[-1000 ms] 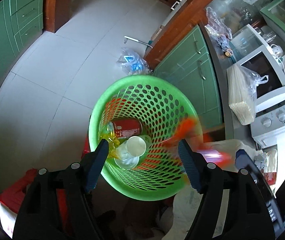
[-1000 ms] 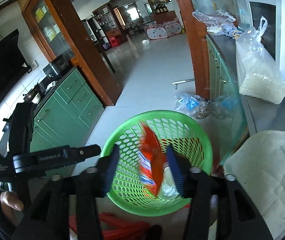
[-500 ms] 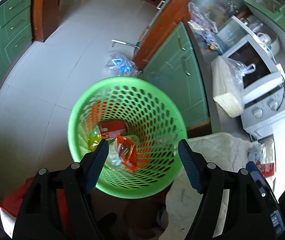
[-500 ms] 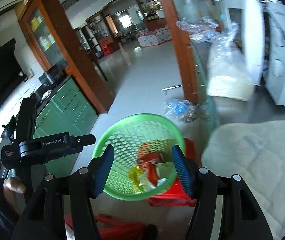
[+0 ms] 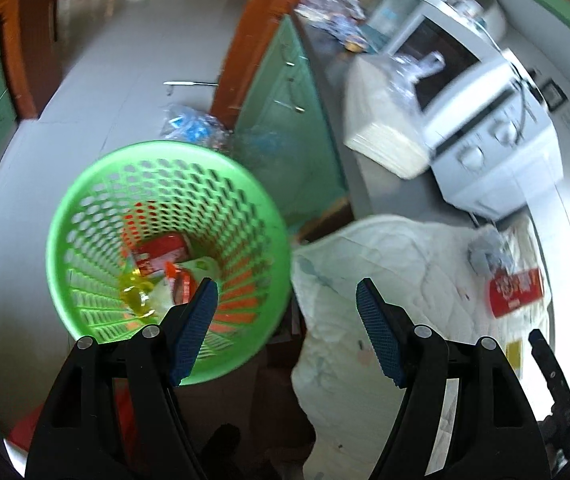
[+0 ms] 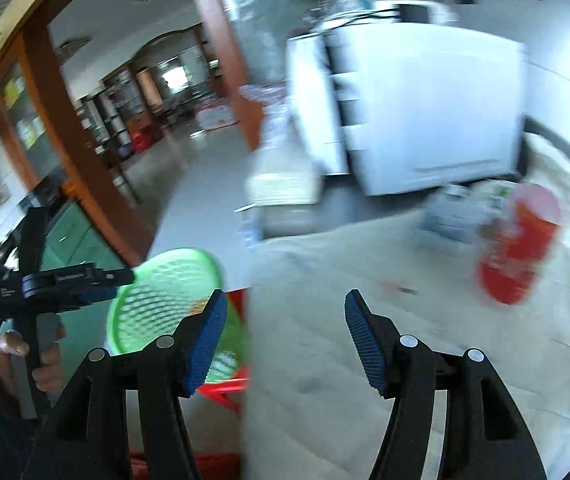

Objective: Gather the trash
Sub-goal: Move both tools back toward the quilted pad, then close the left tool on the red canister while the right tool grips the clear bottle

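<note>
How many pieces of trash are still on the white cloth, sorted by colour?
Red: 1, the red packet
Grey: 1, the grey crumpled wad
Yellow: 1, the yellow scrap
Total: 3 that I can make out on the white cloth; the view is blurred.

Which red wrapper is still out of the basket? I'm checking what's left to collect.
The red packet lying on the white cloth beside the grey wad; the other red wrappers sit inside the green basket.

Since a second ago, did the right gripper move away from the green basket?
Yes. The right gripper swung rightward, off the green basket, which now sits at its left finger. It points over the white cloth toward the red packet.
</note>
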`<act>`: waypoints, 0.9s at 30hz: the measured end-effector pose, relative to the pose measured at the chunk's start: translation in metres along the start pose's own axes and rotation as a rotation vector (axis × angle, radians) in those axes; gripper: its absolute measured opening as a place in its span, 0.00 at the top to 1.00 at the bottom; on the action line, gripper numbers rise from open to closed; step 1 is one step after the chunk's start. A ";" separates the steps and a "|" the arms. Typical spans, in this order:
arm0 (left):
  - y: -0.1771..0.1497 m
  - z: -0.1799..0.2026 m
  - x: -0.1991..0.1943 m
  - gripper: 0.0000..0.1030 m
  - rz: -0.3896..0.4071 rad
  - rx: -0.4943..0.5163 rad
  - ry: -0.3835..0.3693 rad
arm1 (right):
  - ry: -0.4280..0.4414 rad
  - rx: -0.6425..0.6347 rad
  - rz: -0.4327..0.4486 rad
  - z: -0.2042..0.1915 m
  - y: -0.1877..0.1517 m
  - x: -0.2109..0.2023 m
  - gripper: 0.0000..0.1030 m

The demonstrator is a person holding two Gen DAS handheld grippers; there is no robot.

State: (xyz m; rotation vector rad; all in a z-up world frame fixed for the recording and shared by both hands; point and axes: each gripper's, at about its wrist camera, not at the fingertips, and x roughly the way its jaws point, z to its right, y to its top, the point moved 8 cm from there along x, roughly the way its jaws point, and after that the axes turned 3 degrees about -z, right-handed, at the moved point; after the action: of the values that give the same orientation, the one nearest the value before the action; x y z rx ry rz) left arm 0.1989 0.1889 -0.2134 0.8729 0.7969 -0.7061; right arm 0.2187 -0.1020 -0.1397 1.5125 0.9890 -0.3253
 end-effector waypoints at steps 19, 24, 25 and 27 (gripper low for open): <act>-0.052 0.173 0.044 0.31 -0.086 0.382 -0.096 | -0.406 0.124 -0.114 0.250 -0.040 -0.055 0.43; -0.069 0.229 0.053 0.31 -0.095 0.510 -0.150 | -0.432 0.089 -0.174 0.274 -0.044 -0.038 0.43; -0.072 0.241 0.054 0.31 -0.092 0.539 -0.163 | -0.439 0.083 -0.185 0.278 -0.045 -0.034 0.43; -0.078 0.264 0.057 0.31 -0.089 0.596 -0.186 | -0.444 0.081 -0.203 0.283 -0.048 -0.029 0.42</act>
State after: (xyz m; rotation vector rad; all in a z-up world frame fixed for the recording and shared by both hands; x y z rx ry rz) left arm 0.2467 -0.0860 -0.1834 1.2873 0.4595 -1.1149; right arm 0.2609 -0.3774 -0.2148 1.3327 0.7778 -0.8168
